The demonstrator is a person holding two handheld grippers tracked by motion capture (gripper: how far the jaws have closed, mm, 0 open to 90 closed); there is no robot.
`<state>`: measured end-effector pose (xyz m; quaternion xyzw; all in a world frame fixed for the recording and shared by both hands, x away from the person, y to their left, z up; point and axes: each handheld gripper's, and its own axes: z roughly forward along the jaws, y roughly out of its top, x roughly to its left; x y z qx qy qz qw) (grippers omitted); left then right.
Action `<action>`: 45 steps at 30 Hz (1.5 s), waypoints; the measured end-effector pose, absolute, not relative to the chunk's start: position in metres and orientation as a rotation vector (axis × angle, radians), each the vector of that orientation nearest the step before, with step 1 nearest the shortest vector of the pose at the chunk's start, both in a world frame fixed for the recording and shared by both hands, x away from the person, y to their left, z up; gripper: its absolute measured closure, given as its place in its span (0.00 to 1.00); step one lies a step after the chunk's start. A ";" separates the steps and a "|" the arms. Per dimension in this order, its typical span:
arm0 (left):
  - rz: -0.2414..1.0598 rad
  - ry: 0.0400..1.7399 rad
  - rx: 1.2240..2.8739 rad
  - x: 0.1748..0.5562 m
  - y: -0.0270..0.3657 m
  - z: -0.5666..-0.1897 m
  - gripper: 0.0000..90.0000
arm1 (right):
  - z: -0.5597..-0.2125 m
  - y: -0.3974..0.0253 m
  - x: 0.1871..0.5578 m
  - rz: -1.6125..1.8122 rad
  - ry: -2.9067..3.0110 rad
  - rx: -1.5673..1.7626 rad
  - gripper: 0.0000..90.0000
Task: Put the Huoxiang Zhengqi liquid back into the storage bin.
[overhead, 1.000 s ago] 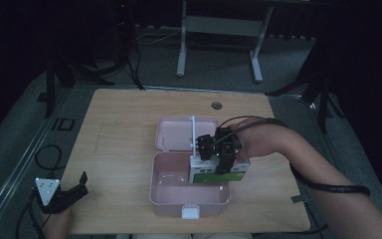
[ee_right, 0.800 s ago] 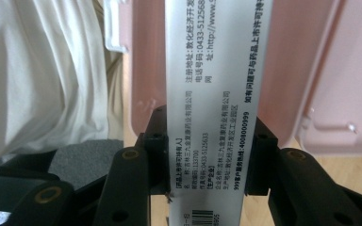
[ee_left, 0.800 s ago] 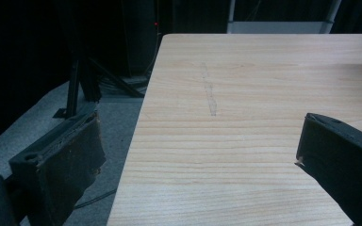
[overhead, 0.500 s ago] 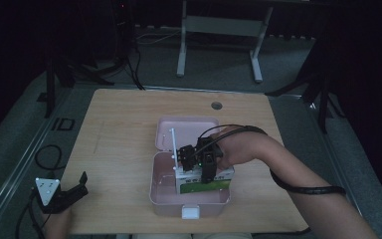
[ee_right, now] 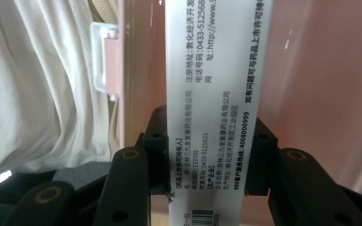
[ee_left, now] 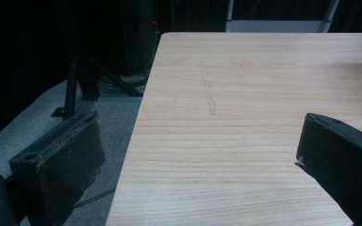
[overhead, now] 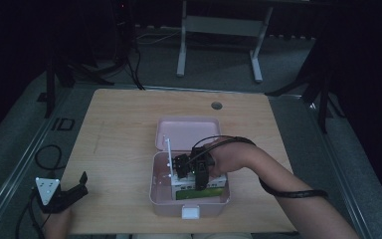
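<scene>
Carried over the last second from the right rim down into the pink box (overhead: 189,199), still clamped on the green-and-white carton (ee_right: 212,117) by the right gripper (overhead: 199,174), so ready for release; left gripper (overhead: 67,195) idle, wide open, at the counter (overhead: 119,129) edge.

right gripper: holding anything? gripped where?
Yes: the right gripper is shut on a white printed box, jaws clamping its two long sides near one end.

Dim overall; the surroundings fall to near black; the counter (overhead: 119,149) is evenly, softly lit from above; the close white carton (ee_right: 212,94) is bright, its print slightly soft.
</scene>
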<state>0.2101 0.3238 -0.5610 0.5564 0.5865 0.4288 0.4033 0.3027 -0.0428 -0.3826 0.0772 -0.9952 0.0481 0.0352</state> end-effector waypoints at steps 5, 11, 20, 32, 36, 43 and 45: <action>1.082 1.482 1.408 0.210 0.324 -0.561 0.02 | -0.396 -0.044 0.304 0.162 -3.052 0.227 0.69; 1.086 1.481 1.409 0.210 0.324 -0.561 0.02 | -0.412 -0.045 0.305 0.142 -3.050 0.213 0.69; 1.084 1.481 1.407 0.210 0.324 -0.561 0.02 | -0.440 -0.048 0.301 0.181 -3.036 0.206 0.69; 1.083 1.484 1.412 0.211 0.324 -0.561 0.02 | -0.457 -0.053 0.302 0.172 -3.026 0.183 0.69; 1.083 1.485 1.413 0.211 0.324 -0.561 0.02 | -0.461 -0.054 0.303 0.168 -3.027 0.181 0.69; 1.080 1.487 1.415 0.211 0.324 -0.561 0.02 | -0.462 -0.055 0.302 0.150 -3.033 0.177 0.68; 1.080 1.488 1.414 0.211 0.324 -0.561 0.02 | -0.461 -0.055 0.301 0.160 -3.036 0.179 0.68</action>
